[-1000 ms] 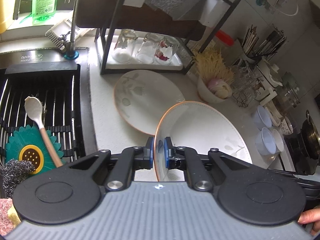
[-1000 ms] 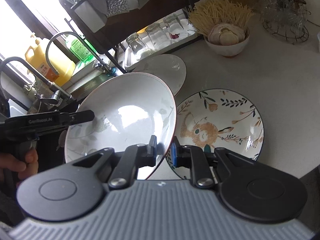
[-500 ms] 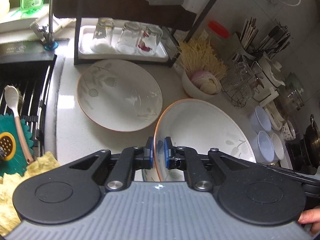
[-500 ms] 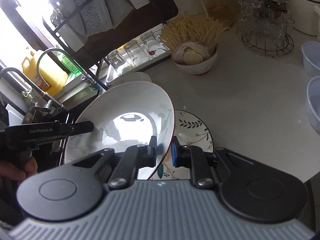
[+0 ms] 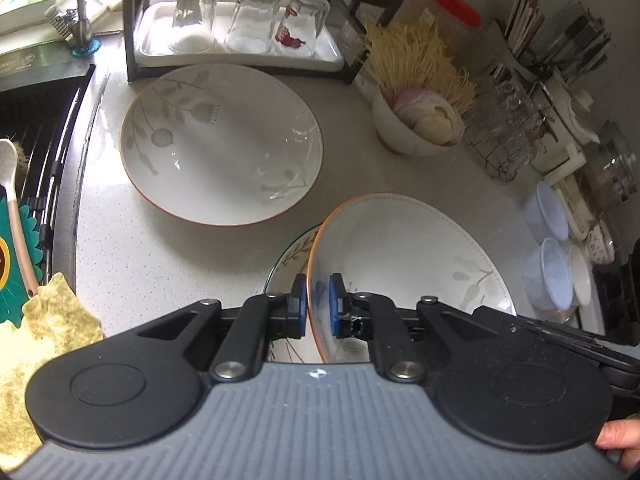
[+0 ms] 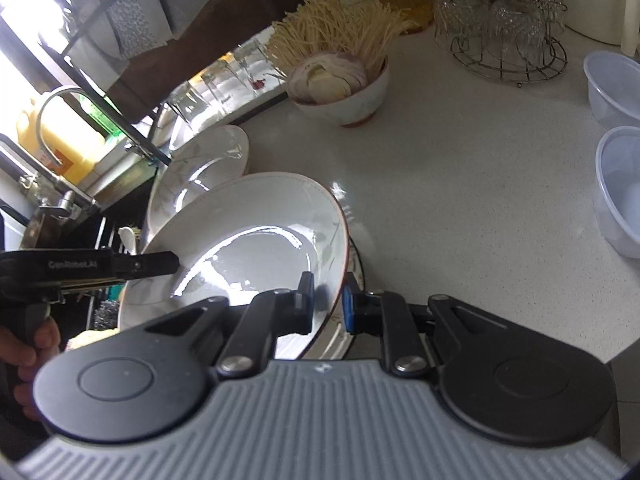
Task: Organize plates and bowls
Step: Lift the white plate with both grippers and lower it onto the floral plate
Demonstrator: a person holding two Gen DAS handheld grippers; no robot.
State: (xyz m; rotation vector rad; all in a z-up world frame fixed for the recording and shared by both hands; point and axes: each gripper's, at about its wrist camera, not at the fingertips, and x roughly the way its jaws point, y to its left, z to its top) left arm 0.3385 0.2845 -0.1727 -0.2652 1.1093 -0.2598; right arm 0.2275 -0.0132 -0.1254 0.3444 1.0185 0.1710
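Both grippers hold one white, orange-rimmed shallow bowl (image 5: pixel 404 248) by opposite rims; it also shows in the right wrist view (image 6: pixel 248 236). My left gripper (image 5: pixel 318 306) is shut on its near rim. My right gripper (image 6: pixel 326 300) is shut on the other rim. The bowl hangs tilted just above a patterned plate (image 5: pixel 292 260) on the counter, mostly hidden beneath it (image 6: pixel 344 332). A second matching white bowl (image 5: pixel 220 144) with a leaf print lies flat on the counter behind, in front of the rack; it shows in the right wrist view (image 6: pixel 200 168) too.
A black rack with a tray of upturned glasses (image 5: pixel 240 20) stands at the back. A bowl of noodles and garlic (image 5: pixel 416 120), a wire basket of glasses (image 6: pixel 504 32) and plastic tubs (image 6: pixel 616 160) lie to the right. The sink (image 5: pixel 36 152) is left.
Both grippers have carried the held bowl lower and right, down over the patterned plate, which is now almost covered. The grip on both rims is unchanged.
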